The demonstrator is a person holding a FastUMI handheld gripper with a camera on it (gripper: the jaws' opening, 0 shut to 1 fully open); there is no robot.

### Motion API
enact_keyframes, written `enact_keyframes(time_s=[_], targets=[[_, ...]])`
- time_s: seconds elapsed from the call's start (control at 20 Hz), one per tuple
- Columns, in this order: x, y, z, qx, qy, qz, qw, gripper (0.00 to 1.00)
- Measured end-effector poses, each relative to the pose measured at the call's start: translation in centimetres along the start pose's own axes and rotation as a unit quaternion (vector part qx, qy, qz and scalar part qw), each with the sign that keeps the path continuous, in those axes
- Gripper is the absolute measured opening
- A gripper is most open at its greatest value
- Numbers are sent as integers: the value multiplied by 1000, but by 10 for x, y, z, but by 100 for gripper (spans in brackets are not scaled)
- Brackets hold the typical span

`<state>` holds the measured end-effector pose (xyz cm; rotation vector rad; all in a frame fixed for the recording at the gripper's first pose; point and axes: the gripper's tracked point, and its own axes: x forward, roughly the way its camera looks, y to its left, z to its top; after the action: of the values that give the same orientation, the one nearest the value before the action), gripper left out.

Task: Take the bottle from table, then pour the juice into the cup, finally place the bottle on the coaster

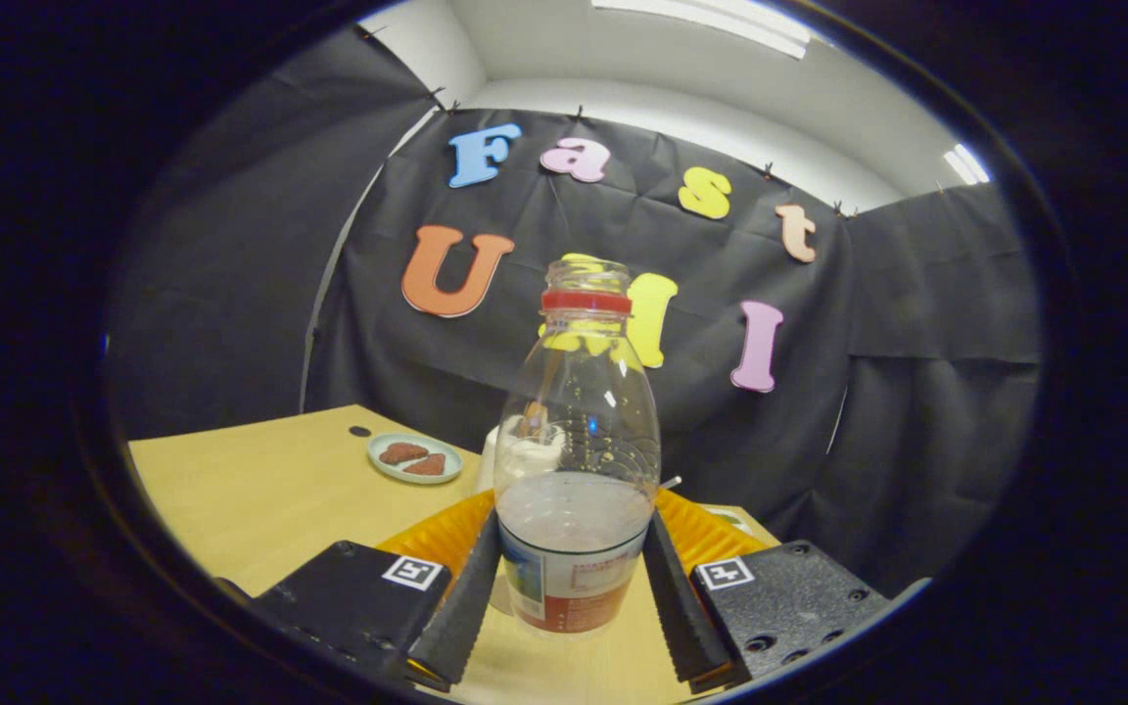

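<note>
The table [260, 480] is carrying everything here, and the bottle [576, 470] is standing upright near its front edge, between the two fingers of the gripper [572, 587], with the cap off and a red ring around the open neck. The fingers are lying along either side of the labelled lower part, and they are appearing to press on it, so the claw is reading as clenched on the bottle; whether the base is resting on the wood or hanging just above it cannot be told. The step in hand is looking like the take, about to turn into the pour. To do it well, the grip should be staying low and square on the label so the bottle is not twisting, and the lift should be going straight up and slowly, because the neck is open and the pale juice is filling the lower part. Just beyond the bottle an orange plate [427, 537] is lying, likely the coaster, though that is a judgement. Beyond the bottle's left shoulder a pale cup [528, 452] is showing, partly hidden by the clear plastic; the tilt should be starting only once the neck is over it. Farther back, towards the far edge, a small dish [415, 458] with two reddish pieces is sitting well apart.
</note>
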<state>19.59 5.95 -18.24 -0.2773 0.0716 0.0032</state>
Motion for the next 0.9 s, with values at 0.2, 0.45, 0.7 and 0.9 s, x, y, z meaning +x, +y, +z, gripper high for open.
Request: enact_keyframes(time_s=[0.2,0.45,0.7,0.9], targets=[[21,-17,4,29,-16,-13,999,79],[51,-22,-4,73,-10,4,997,79],[79,-2,-31,103,2,31,994,79],[98,6,-59,111,8,24,994,80]])
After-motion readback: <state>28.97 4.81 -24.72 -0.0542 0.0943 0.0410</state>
